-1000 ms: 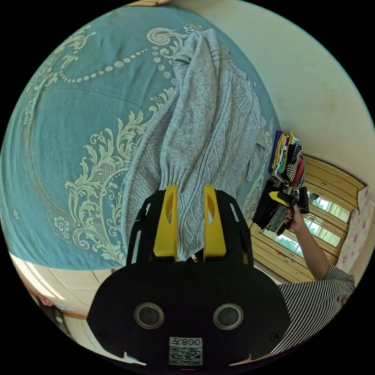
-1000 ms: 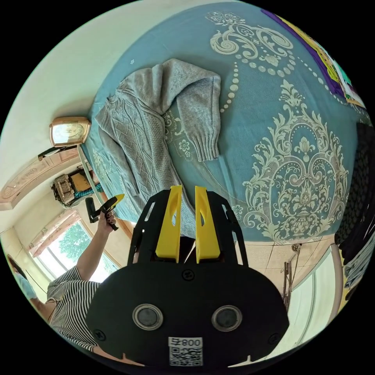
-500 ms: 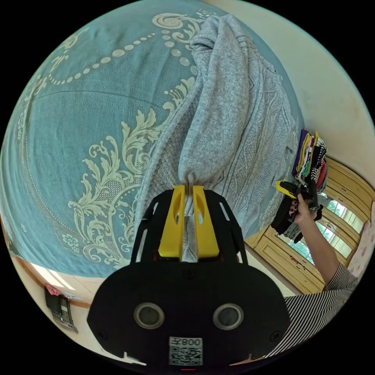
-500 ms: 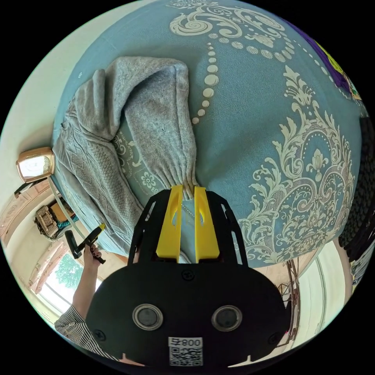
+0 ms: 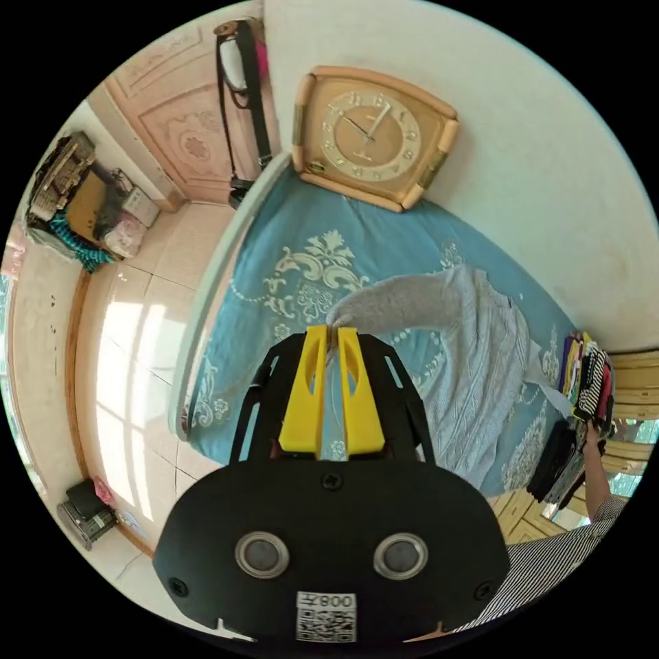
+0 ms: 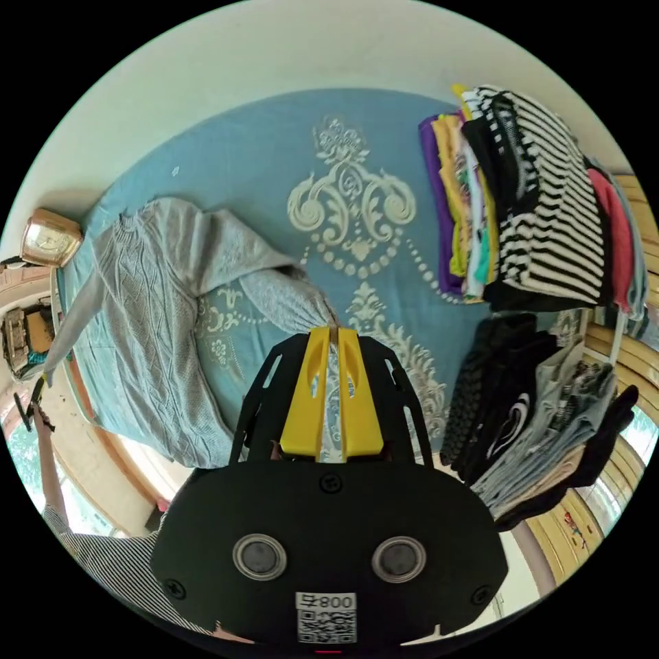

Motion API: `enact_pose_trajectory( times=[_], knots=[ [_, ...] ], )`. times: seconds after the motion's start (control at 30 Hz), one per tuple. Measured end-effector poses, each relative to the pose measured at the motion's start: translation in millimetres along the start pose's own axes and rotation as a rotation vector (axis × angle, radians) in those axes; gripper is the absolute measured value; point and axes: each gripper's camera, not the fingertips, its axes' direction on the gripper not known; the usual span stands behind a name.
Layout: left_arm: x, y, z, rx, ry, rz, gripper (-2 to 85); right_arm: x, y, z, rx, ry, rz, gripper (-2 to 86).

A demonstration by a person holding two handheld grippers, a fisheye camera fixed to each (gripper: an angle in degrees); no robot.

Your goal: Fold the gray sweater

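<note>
Pinching gray sweater (image 5: 473,357) cuffs, both grippers

Mirrored "800" above a code on each hand-held gripper (image 5: 333,334) body

Sweater (image 5: 480,357): one, gray. Grippers: two, left (image 5: 332,336) and right (image 6: 333,335). Clock (image 5: 371,137): one. Bedspread (image 6: 261,158): one, blue. Folded-clothes stacks: two, a bright one (image 6: 535,206) and a dark one (image 6: 542,419). Person, striped sleeve (image 5: 549,570): one.
</note>
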Motion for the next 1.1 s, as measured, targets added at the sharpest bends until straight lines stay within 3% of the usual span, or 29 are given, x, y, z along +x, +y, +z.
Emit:
enact_pose_trajectory(
  times=[0.07, 0.2, 0.33, 0.47, 0.67, 0.9, 1.1],
  knots=[
    [-33, -12, -25, 0.102, -0.032, -0.124, 3.7, 30, -13, -34, 0.070, 0.046, 0.056, 3.5],
    [-45, 0, -9, 0.133, 0.028, -0.178, 5.0, 85, -25, -57, 0.134, 0.054, 0.192, 4.9],
    [-16, 50, 85, -0.129, 0.156, -0.088, 6.2, 104, 0, -11, 0.070, -0.012, 0.213, 5.4],
    [23, 129, 174, -0.428, 0.247, -0.024, 6.6, 116, 67, 81, -0.111, -0.103, 0.212, 5.8],
    [48, 218, 248, -0.726, 0.347, -0.043, 7.7, 115, 177, 181, -0.329, -0.449, 0.206, 7.0],
    [52, 238, 286, -0.827, 0.304, -0.041, 8.3, 28, 267, 245, -0.560, -0.522, -0.129, 7.9],
    [59, 232, 314, -0.847, 0.279, 0.006, 7.5, 29, 293, 270, -0.582, -0.490, -0.159, 7.3]
  ],
)
